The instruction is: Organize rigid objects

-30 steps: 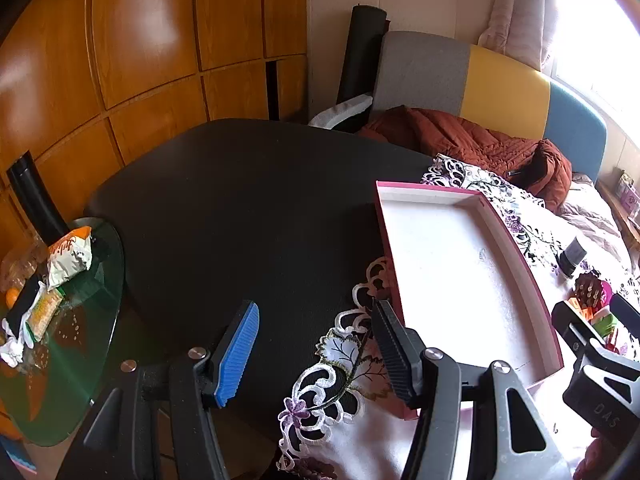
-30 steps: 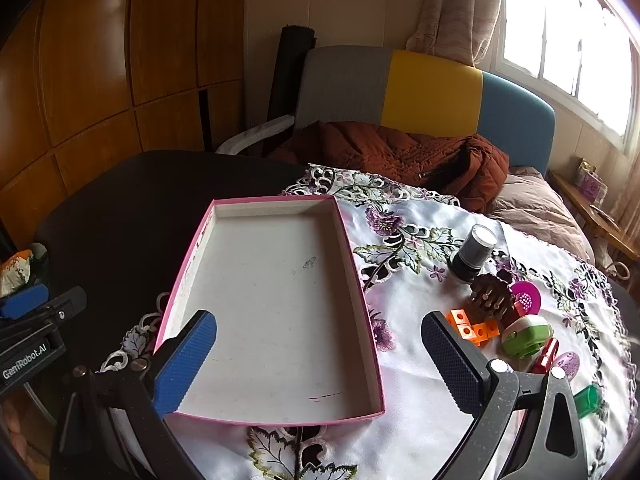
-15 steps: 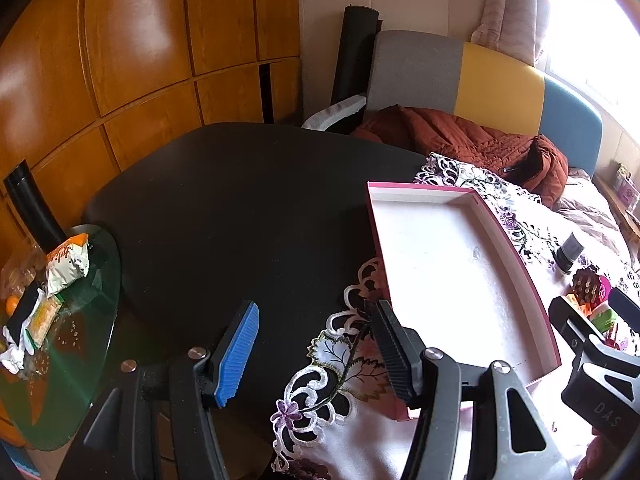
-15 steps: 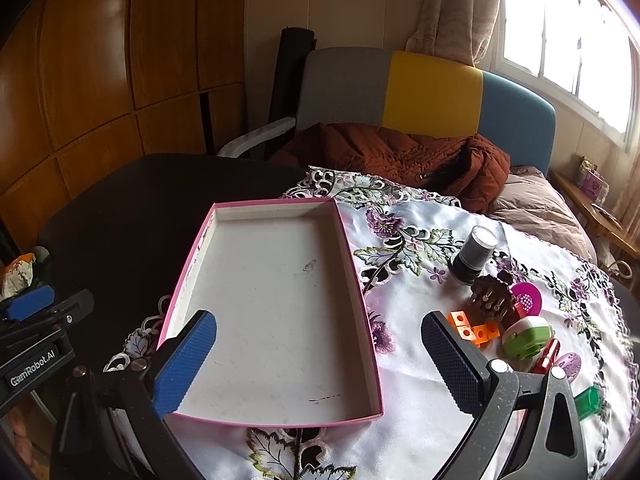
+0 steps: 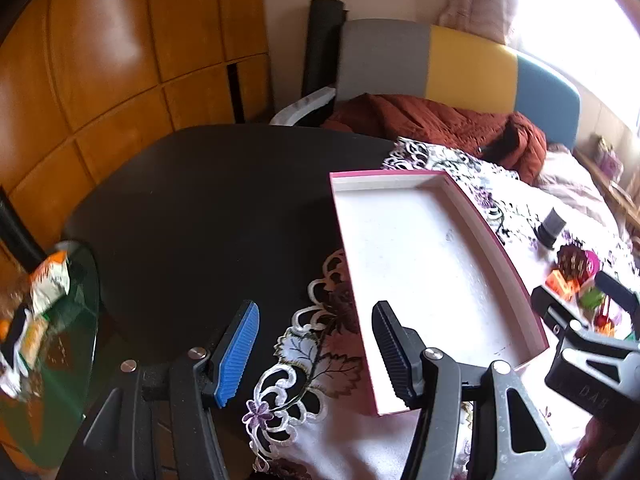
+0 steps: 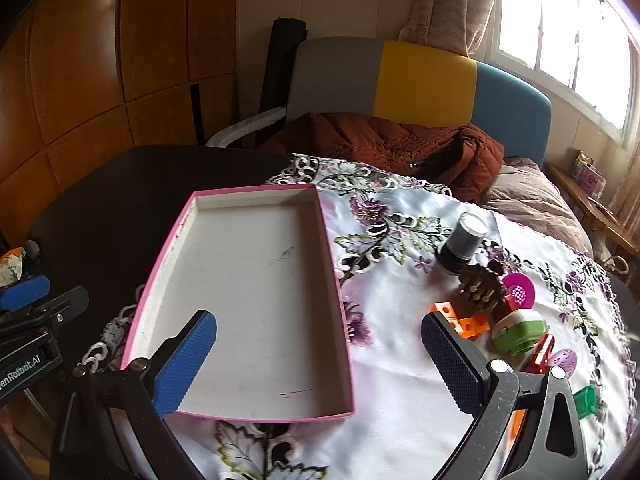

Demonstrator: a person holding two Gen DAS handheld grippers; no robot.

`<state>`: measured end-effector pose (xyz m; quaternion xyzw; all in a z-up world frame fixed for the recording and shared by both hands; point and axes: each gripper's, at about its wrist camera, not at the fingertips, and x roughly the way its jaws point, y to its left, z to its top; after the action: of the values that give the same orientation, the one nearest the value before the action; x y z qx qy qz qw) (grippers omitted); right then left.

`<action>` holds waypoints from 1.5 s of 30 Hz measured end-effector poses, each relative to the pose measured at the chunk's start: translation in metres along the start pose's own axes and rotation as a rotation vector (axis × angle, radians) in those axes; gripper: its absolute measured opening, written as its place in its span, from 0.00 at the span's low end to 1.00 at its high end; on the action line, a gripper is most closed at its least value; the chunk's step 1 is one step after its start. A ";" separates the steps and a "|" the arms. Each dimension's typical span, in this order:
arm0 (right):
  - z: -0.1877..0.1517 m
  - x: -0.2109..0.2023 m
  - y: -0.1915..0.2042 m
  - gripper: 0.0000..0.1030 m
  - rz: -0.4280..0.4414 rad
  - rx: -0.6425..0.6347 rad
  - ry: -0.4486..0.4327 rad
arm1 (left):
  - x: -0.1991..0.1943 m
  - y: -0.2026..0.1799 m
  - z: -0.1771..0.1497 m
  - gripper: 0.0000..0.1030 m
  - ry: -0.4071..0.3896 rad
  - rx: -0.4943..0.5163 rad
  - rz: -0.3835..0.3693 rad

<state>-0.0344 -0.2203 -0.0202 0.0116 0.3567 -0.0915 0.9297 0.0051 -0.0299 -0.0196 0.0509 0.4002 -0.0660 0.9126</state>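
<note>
- In the left wrist view, I see my left gripper (image 5: 316, 350) with its fingers wide apart and nothing between them; it hangs above the lace edge of the tablecloth (image 5: 312, 364) and the near left corner of the pink tray (image 5: 504, 248).
- The tray lies half on the black table (image 5: 208, 208) and half on the cloth, and its white floor is bare.
- At the right edge of this view the small objects are partly behind my right gripper (image 5: 580, 304): a dark grey cylinder (image 5: 554, 226), an orange block (image 5: 558, 282) and something green, which is too blurred for me to name.
- On the far left a glass side table (image 5: 60, 380) carries snack packets.
- In the right wrist view, my right gripper (image 6: 320, 354) also has its fingers spread wide and holds nothing; the left finger is over the near part of the tray (image 6: 168, 248), the right finger over the cloth just beside the orange blocks (image 6: 466, 324).
- The objects to organize sit in a group on the cloth right of the tray: grey cylinder (image 6: 466, 242), brown pine cone (image 6: 480, 290), pink disc (image 6: 519, 291), green and white piece (image 6: 518, 332), red piece (image 6: 540, 354), small green piece (image 6: 585, 399).
- Behind the table there is a rust-coloured jacket (image 6: 384, 144) on the sofa (image 6: 424, 76).
</note>
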 end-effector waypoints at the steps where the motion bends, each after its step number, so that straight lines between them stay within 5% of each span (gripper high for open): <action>1: 0.000 0.001 -0.004 1.00 -0.006 -0.003 0.001 | 0.000 -0.004 0.001 0.58 -0.001 0.018 0.006; 15: 0.005 0.002 -0.106 1.00 -0.152 0.034 0.013 | 0.009 -0.049 0.006 0.58 0.018 0.144 -0.097; 26: 0.007 0.002 -0.215 1.00 -0.293 0.189 -0.005 | 0.009 -0.087 0.010 0.58 0.029 0.221 -0.185; 34: -0.007 0.000 -0.281 1.00 -0.234 0.503 -0.030 | 0.023 -0.121 0.013 0.58 0.098 0.254 -0.256; 45: -0.014 -0.001 -0.296 1.00 -0.206 0.609 -0.011 | 0.045 -0.189 0.037 0.58 0.153 0.333 -0.371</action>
<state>-0.0974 -0.5101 -0.0170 0.2526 0.3071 -0.2877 0.8713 0.0320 -0.2257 -0.0355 0.1311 0.4542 -0.2932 0.8310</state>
